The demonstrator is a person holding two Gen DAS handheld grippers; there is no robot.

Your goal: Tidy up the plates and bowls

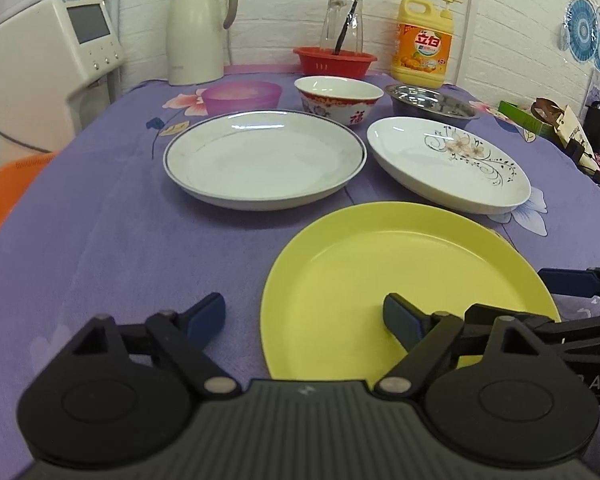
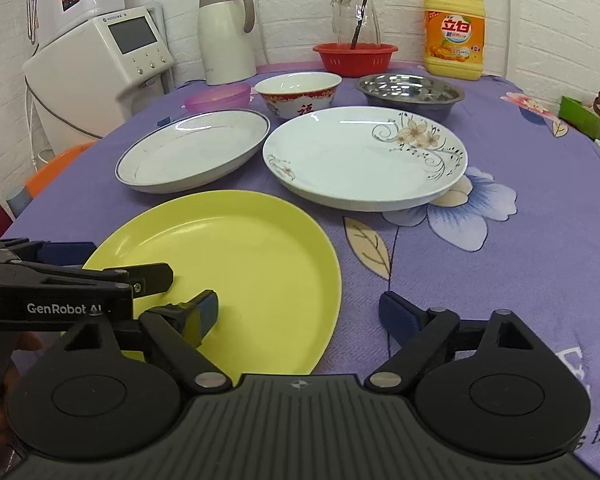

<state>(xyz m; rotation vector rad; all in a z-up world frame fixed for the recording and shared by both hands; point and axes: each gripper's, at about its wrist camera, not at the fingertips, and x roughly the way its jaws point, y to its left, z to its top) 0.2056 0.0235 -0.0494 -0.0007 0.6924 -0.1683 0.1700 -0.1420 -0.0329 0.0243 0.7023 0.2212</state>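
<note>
The yellow plate [image 1: 400,280] lies flat on the purple worktop [image 1: 120,240], just ahead of both tongs. The left tongs [image 1: 304,316] stand released, straddling its left rim, one pad over the plate and one over the cloth. The right tongs [image 2: 298,312] straddle its right rim, also released. To lift it well, I think each pad must slide under the rim before clenching. Beyond the tongs wait the blue-rimmed plate [image 1: 264,160] and the flowered plate [image 1: 448,164].
</note>
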